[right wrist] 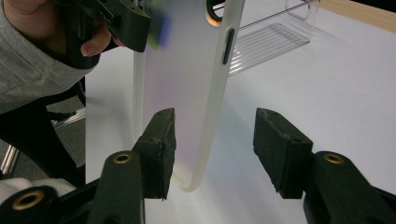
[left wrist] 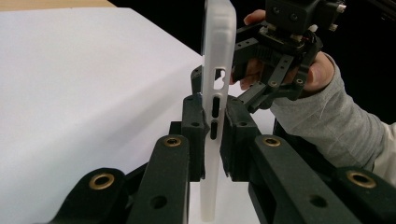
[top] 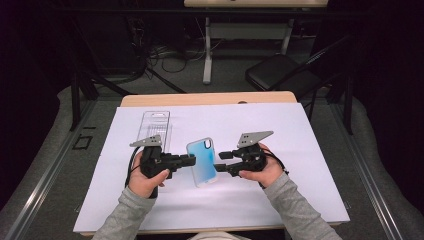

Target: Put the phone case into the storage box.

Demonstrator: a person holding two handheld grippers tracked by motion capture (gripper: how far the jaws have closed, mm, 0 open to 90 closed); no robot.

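Phone case: held up above the table, between the two grippers.
Left gripper: placed at the case's left edge.
Right gripper: placed at its right edge.
Plastic packaging: laid behind the left gripper, seemingly flat.

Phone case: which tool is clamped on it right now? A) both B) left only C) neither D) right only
B. In the left gripper view the left tool has both pads pressed on the edge of the phone case, which it holds on edge. In the right gripper view the right tool has the case between its jaws, but the far pad stands clear of it.
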